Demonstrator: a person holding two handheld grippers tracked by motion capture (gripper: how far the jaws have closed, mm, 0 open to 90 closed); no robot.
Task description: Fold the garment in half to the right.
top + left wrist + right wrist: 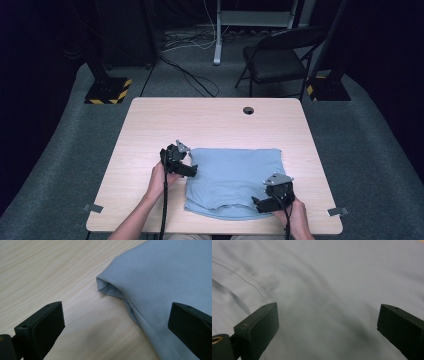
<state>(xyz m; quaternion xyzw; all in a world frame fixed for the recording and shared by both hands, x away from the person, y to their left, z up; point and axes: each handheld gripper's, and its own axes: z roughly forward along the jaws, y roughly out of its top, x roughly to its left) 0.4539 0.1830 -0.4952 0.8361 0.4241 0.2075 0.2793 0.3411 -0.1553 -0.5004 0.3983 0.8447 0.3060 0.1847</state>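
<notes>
At the left of the wooden table (150, 125) we hold the left gripper (189, 170) just off the left edge of the light blue folded shirt (235, 175), its jaws spread wide and gripping nothing. In the left gripper view one jaw stands over bare wood and the other over the cloth, so the folded corner (105, 285) of the shirt lies ahead of us and between the jaws, a little toward the far side. That is the relation the next move seems to turn on: the shirt's edge runs near to far, and our left gripper already straddles it, so closing in on the corner would call for a short push forward and down.

The shirt itself lies flat in the near middle of the table, wider left to right than near to far.

At its near right corner we hold the right gripper (265, 202), also spread open and empty. In the right gripper view both jaws hang over plain blue cloth with a seam (244, 275) crossing at the left; the picture is blurred, so we cannot tell whether they touch it.
</notes>
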